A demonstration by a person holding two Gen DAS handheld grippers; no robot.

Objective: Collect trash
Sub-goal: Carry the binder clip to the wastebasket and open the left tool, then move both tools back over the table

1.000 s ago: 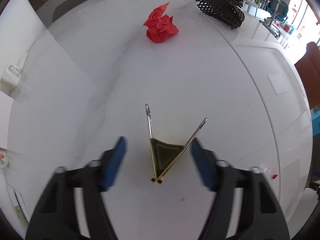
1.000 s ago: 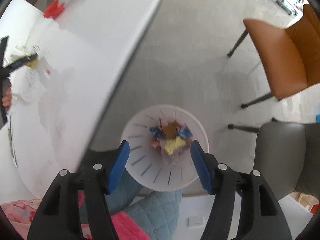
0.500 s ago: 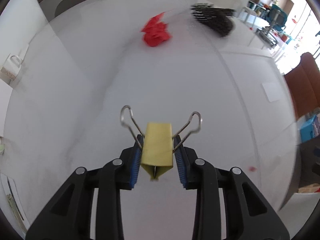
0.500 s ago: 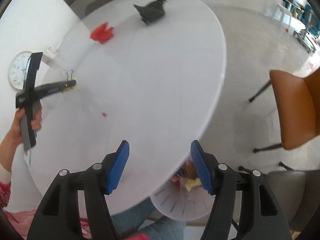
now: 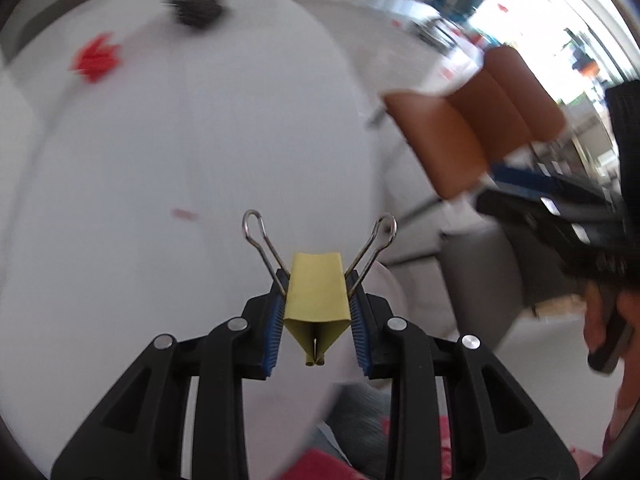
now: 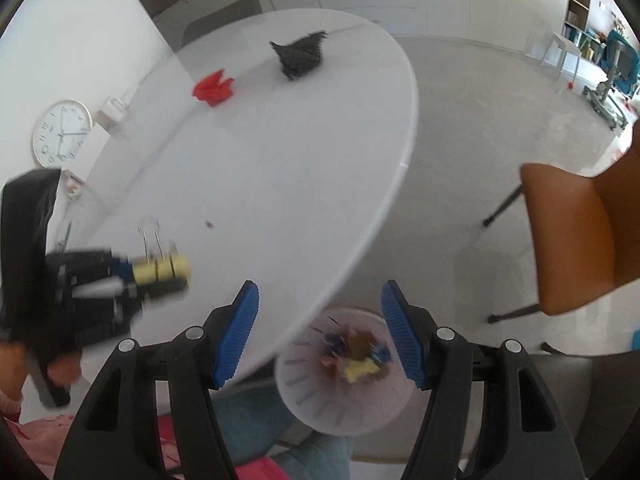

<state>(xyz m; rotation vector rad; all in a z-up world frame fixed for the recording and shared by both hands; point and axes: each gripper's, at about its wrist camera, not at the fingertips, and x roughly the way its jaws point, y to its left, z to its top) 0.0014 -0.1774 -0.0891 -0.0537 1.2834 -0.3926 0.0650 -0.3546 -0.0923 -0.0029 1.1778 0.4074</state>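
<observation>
The left gripper [image 5: 316,320] pinches a yellow clip [image 5: 316,300] between its blue pads, held up off the white table [image 5: 160,160] near the table's edge. The clip's two wire handles stick up and out. The right gripper [image 6: 320,332] is spread wide with nothing in it. Below it, beside the table's edge, sits a white bin [image 6: 320,408] with bits of trash inside. A red paper ball [image 6: 213,88] and a black net thing [image 6: 299,54] lie far back on the table.

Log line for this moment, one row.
left gripper: shut on yellow binder clip | right gripper: open, empty | bin: below table edge
</observation>
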